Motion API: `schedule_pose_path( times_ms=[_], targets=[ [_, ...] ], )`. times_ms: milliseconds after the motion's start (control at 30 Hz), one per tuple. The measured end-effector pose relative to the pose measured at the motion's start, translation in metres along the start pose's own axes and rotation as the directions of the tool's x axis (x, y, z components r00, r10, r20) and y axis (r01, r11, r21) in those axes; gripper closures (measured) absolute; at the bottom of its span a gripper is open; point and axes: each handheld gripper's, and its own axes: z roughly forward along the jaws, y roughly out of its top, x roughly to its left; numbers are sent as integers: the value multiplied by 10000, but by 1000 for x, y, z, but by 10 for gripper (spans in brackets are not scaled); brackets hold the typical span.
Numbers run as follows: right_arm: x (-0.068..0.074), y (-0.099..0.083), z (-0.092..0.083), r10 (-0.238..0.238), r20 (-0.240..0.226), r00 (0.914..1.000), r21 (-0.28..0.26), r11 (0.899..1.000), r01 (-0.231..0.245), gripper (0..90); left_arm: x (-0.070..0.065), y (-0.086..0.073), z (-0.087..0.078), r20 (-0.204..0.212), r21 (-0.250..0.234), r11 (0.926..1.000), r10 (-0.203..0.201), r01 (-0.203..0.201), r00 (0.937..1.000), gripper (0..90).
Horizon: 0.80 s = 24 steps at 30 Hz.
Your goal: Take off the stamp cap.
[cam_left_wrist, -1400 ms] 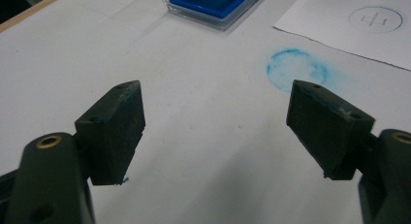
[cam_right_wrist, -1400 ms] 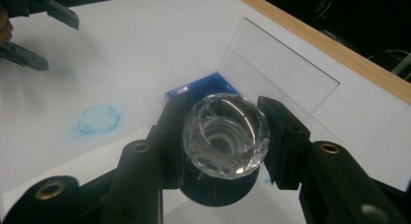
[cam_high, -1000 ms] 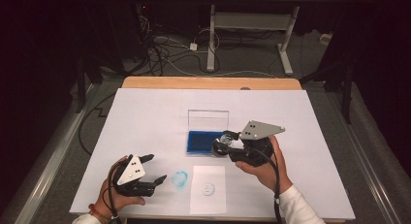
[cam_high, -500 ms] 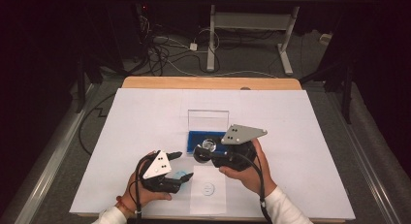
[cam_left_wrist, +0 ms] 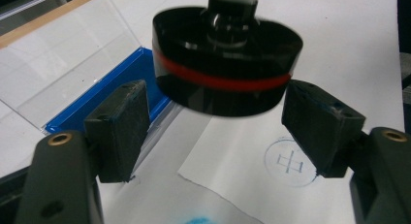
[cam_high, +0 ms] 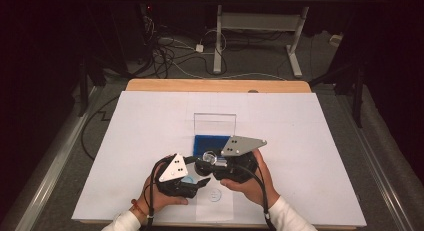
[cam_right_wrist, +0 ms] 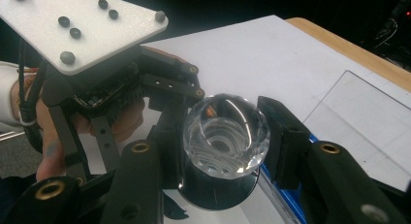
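Stamp handover above the stamped paper

Right tongs [cam_right_wrist: 225, 136] held the stamp [cam_left_wrist: 225, 73] by its crystal knob at lower centre of the frame, while left tongs [cam_left_wrist: 218, 124] stood half open around its black base without touching. If the right tongs released too early, the stamp could fall and smear the paper [cam_left_wrist: 242, 180].

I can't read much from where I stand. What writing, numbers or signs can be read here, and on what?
"中": a blue character inside a blue ring, stamped on the paper sheet.
Blue smear on the paper's near edge: not legible.
Stamp, ink pad box and grippers: no legible writing.
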Motion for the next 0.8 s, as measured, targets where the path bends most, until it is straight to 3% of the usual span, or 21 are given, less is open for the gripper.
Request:
schedule_pose_path(
  times_ms=[233, 333, 500, 800],
  targets=[
    [2, -3, 5, -17, -81, 10000, 131, 9999, 18, 573, 1, 0, 1, -68, 71, 10000, 19, -19, 10000, 287],
    [3, -4, 7, -50, -109, 9999, 227, 9997, 52, 573, 0, 0, 2, 4, 159, 9996, 233, -233, 9997, 317],
    [2, -6, 8, 30, -170, 9999, 300, 9995, -25, 573, -5, 1, 3, -260, 380, 9971, 672, -662, 9974, 351],
    [0, -8, 8, 227, -233, 9995, 295, 9993, -220, 574, -6, 2, 3, -385, 555, 9939, 979, -957, 9945, 357]
  ],
)
